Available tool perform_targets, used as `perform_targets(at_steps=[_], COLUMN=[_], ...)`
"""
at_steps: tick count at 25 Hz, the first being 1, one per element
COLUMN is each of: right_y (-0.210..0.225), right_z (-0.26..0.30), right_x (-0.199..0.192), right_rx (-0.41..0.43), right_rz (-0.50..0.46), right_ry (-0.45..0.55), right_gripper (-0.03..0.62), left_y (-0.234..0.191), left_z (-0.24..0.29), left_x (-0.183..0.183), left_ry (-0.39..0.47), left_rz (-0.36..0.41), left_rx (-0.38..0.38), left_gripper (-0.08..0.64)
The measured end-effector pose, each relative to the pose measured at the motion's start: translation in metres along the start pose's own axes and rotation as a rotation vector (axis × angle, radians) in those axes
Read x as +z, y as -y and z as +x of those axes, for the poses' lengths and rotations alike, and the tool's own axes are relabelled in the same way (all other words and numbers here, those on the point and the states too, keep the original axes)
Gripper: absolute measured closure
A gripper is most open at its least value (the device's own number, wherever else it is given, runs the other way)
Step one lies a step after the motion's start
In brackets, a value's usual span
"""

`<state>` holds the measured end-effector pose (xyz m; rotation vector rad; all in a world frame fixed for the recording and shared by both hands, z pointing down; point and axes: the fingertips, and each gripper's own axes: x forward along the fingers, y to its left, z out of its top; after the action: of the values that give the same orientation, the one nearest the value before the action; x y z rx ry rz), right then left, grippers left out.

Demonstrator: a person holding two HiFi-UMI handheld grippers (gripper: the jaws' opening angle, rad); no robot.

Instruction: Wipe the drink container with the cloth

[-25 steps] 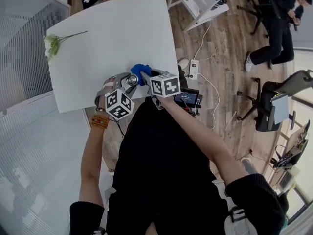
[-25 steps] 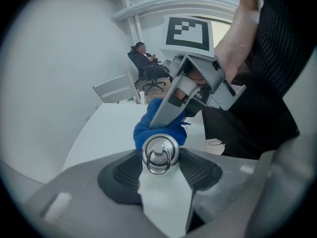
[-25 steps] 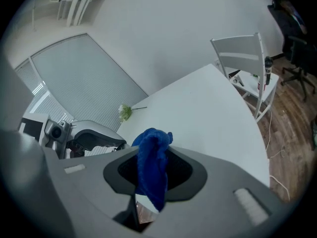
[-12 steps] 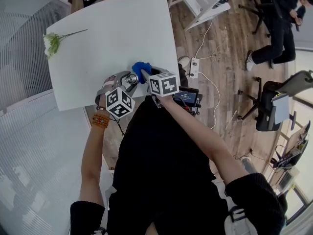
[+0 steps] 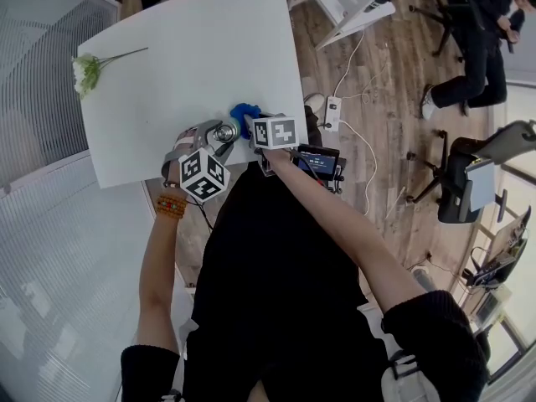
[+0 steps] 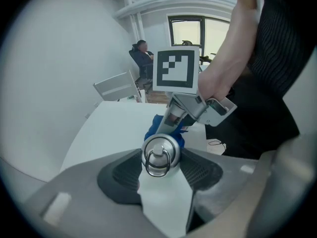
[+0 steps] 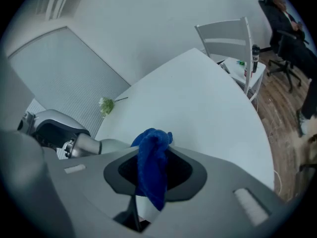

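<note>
A steel drink container (image 6: pixel 159 151) with a ring on its lid sits between the jaws of my left gripper (image 6: pixel 162 165), which is shut on it. In the head view the container (image 5: pixel 224 131) is held over the near edge of the white table (image 5: pixel 193 57). My right gripper (image 7: pixel 151 175) is shut on a blue cloth (image 7: pixel 150 155) that hangs from its jaws. The cloth (image 5: pixel 242 112) sits just right of the container, close against its side; I cannot tell if they touch. In the right gripper view the container (image 7: pixel 91 145) lies at the left.
A white flower (image 5: pixel 86 74) with a green stem lies at the table's far left. Right of the table are a white chair (image 5: pixel 339 2), a power strip (image 5: pixel 332 115) with cables, and a seated person (image 5: pixel 477 36) on the wooden floor.
The right gripper and its blue cloth have shifted slightly away from me along the container. The left gripper and container have barely moved.
</note>
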<state>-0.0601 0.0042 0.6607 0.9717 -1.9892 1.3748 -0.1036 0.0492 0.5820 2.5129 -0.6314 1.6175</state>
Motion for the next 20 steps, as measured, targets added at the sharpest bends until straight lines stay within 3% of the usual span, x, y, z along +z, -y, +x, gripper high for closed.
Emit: perform_targets(at_steps=[4, 10, 15, 20], right_y=[0.011, 0.012, 0.004, -0.010], right_z=[0.012, 0.015, -0.003, -0.026], right_x=[-0.007, -0.005, 0.006, 0.017], right_rx=[-0.058, -0.040, 0.006, 0.087], right_rz=[-0.065, -0.079, -0.040, -0.017], right_ry=[-0.032, -0.043, 0.045, 0.080], right_gripper=[0.492, 0.491, 0.479, 0.477], left_y=[0.001, 0.001, 0.001, 0.001], left_z=[0.000, 0.000, 0.003, -0.001], left_x=[0.001, 0.002, -0.001, -0.002], left_ry=[-0.004, 0.007, 0.005, 0.021], left_rz=[-0.006, -0.040, -0.170, -0.365], left_rx=[0.002, 0.028, 0.074, 0.161], left_gripper=[0.310, 0.309, 0.308, 0.305])
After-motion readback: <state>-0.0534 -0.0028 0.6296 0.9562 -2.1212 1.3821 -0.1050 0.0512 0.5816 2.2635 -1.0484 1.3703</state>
